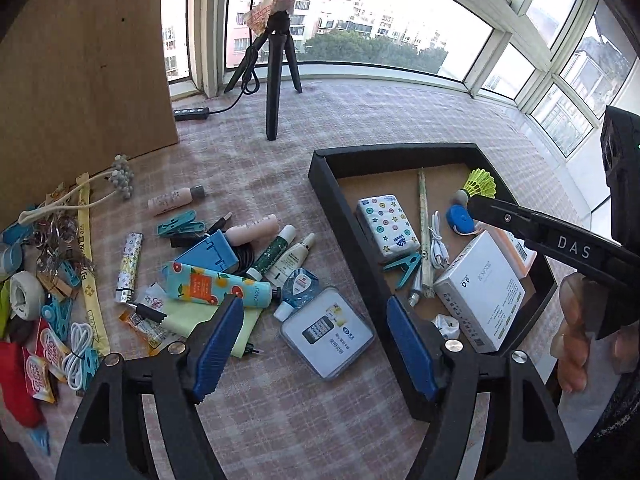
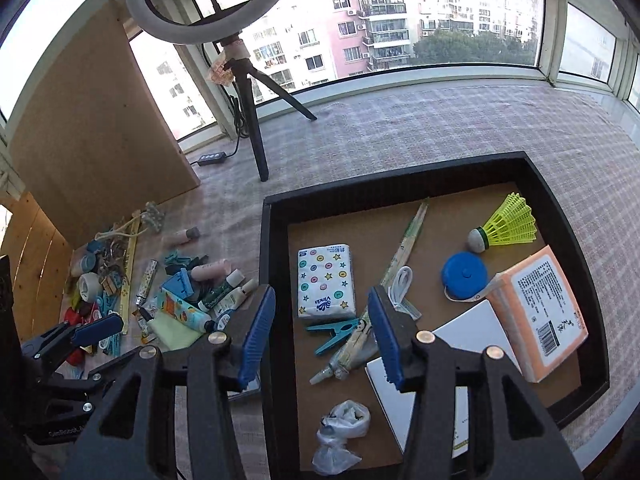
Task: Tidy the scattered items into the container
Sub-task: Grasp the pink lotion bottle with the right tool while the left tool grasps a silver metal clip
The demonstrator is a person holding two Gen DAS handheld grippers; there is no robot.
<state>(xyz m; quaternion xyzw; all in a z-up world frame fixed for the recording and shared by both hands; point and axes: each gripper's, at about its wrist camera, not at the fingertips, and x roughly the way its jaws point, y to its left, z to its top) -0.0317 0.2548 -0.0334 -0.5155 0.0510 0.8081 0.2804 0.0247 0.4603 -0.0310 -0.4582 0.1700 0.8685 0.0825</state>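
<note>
From the left wrist camera, the left gripper (image 1: 316, 344) hangs released and empty, its blue-padded jaws spread wide above the pink plaid tablecloth (image 1: 360, 120), straddling a flat grey-rimmed clear plastic case with a phone-picture card (image 1: 327, 330) that lies just beside the near-left wall of the black rectangular cardboard tray (image 1: 320, 168). Left of the case sprawls the unsorted heap: a teal hand-cream tube printed with orange fruit (image 1: 208, 283), a pale green cloth (image 1: 208, 326) under it, a small blue-capped clear bottle (image 1: 298, 286), teal plastic clothes pegs (image 1: 180, 226) and a coiled white cable (image 1: 78, 350) toward the cloth's left edge. The case is flat and slick, so jaws closing from above would likely skid over its lid or knock it against the tray wall; the cloth could also be dragged along with any neighbour picked. From the right wrist camera, the right gripper (image 2: 322, 328) is likewise slack and holds nothing, poised over the tray's near-left part, where a patterned tissue pack (image 2: 326, 280), a teal peg (image 2: 334, 334), a wrapped pair of chopsticks (image 2: 404, 240), a blue round tape measure (image 2: 464, 274), a yellow-green shuttlecock (image 2: 508, 224), an orange-and-white box (image 2: 540, 312), a white flat box (image 2: 472, 328) and a crumpled clear plastic bag (image 2: 340, 432) already lie. The tray floor near the front is crowded; anything dropped there may land tilted on the white box or slide over the low wall, and both tools working near that wall risk colliding.
</note>
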